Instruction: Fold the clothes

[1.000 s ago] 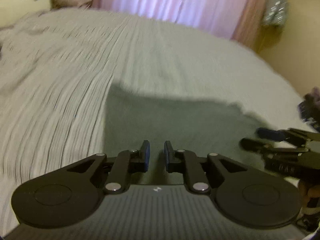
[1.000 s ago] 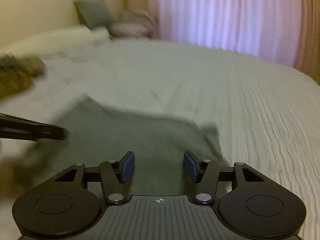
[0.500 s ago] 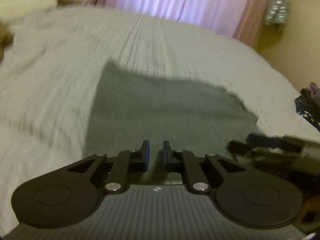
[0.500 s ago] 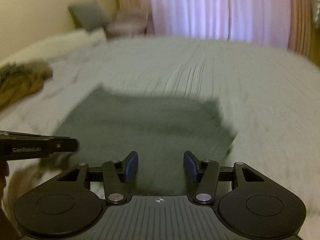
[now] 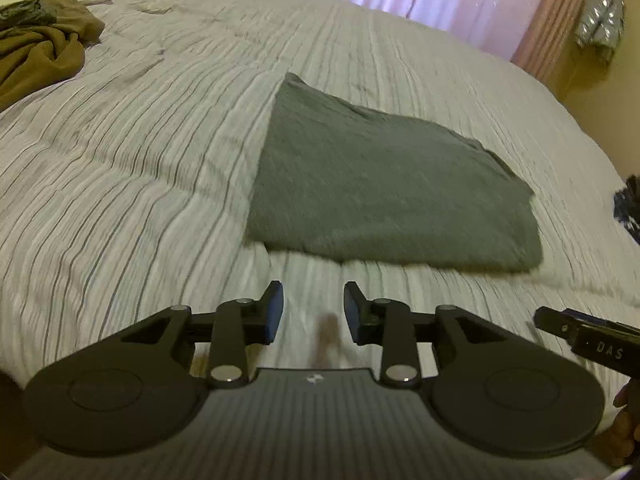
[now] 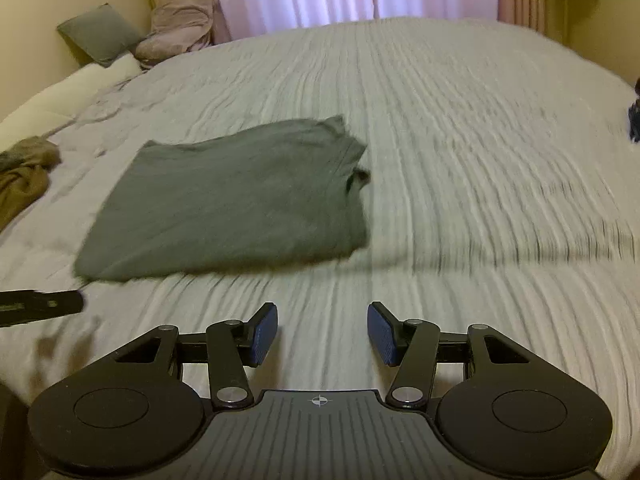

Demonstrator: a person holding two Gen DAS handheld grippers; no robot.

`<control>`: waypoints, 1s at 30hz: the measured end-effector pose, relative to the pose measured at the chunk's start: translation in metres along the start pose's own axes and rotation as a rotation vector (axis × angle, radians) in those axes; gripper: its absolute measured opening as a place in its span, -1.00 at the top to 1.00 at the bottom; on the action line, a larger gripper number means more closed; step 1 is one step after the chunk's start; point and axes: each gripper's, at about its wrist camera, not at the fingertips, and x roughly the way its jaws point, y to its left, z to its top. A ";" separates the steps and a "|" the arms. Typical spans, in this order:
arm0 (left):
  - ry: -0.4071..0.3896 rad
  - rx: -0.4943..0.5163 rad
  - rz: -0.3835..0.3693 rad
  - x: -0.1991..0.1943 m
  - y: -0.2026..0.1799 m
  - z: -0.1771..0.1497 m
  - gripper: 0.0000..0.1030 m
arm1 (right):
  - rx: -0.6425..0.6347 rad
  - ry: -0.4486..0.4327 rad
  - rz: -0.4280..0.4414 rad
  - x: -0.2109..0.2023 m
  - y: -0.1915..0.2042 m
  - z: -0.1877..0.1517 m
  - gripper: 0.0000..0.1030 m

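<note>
A grey garment [image 5: 384, 184] lies folded into a flat rectangle on the ribbed pale bedspread [image 5: 140, 152], toward the near edge of the bed and roughly midway along it. Both tools hang over bare bedspread just short of its near edge. The left gripper [image 5: 314, 308] has its jaws opening, with nothing between them but the cover beneath; the right gripper [image 6: 322, 330] stands parted wider, likewise empty, its blue pads [image 6: 384, 332] clear of any cloth. In the right wrist view the garment's far right corner looks bunched where layers overlap, though the blur makes it hard to judge. The fold on this piece appears finished, so the step in hand seems to be the release and retreat from it. A rumpled brown garment [image 5: 36, 52] lies well apart, near the far left corner of the bed by the pillows [image 6: 60, 100]; the next move probably calls for reaching over there, pinching an edge, and bringing it to open bedspread to spread flat.
</note>
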 end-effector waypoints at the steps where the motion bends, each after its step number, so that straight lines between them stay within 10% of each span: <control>1: 0.001 0.013 0.000 -0.005 -0.004 -0.002 0.36 | -0.003 0.007 0.005 -0.007 0.003 -0.002 -0.04; 30: -0.130 0.131 0.024 -0.124 -0.031 -0.042 0.24 | -0.089 -0.072 -0.010 -0.097 0.063 -0.015 -0.04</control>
